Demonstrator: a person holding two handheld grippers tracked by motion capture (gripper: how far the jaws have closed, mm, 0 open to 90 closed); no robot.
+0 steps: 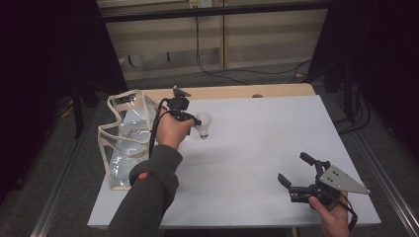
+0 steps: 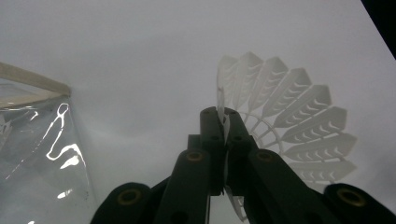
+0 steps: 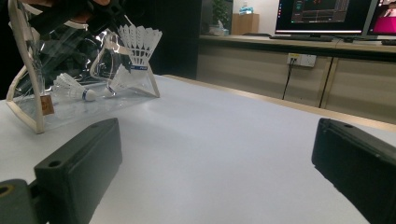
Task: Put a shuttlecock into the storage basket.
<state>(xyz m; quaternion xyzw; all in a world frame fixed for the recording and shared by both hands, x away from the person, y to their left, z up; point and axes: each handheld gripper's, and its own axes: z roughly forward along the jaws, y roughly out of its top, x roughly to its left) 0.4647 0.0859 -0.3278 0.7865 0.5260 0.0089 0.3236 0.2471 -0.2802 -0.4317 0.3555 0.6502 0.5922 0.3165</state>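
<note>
Item: white feathered shuttlecock point(image 2: 285, 121). Position: clamped in the left gripper point(image 2: 223, 122), above the white table point(image 1: 257, 148), just beside the open side of the bag. The jaws are drawn together to a narrow slit, with the thin edge of the feather skirt pinched between them. In the left gripper view the skirt fans out to the right of and beyond the jaw tips; a short stretch of it also shows below them, between the jaw arms. In the high view the shuttlecock point(image 1: 203, 125) hangs from the gripper point(image 1: 196, 120) with its cork end pointing down, close to the table top; whether it touches the surface cannot be told.

Item: clear plastic bag with beige trim point(image 1: 123, 140). Position: left edge of the table, on the far side of the left hand point(image 1: 170, 129). The right gripper view shows two more white shuttlecocks point(image 3: 74, 88) lying inside it.

Item: right gripper point(image 1: 292, 173). Position: near right corner of the table, held in the right hand point(image 1: 331, 212), well apart from the shuttlecock. Jaws wide apart, nothing between them.
</note>
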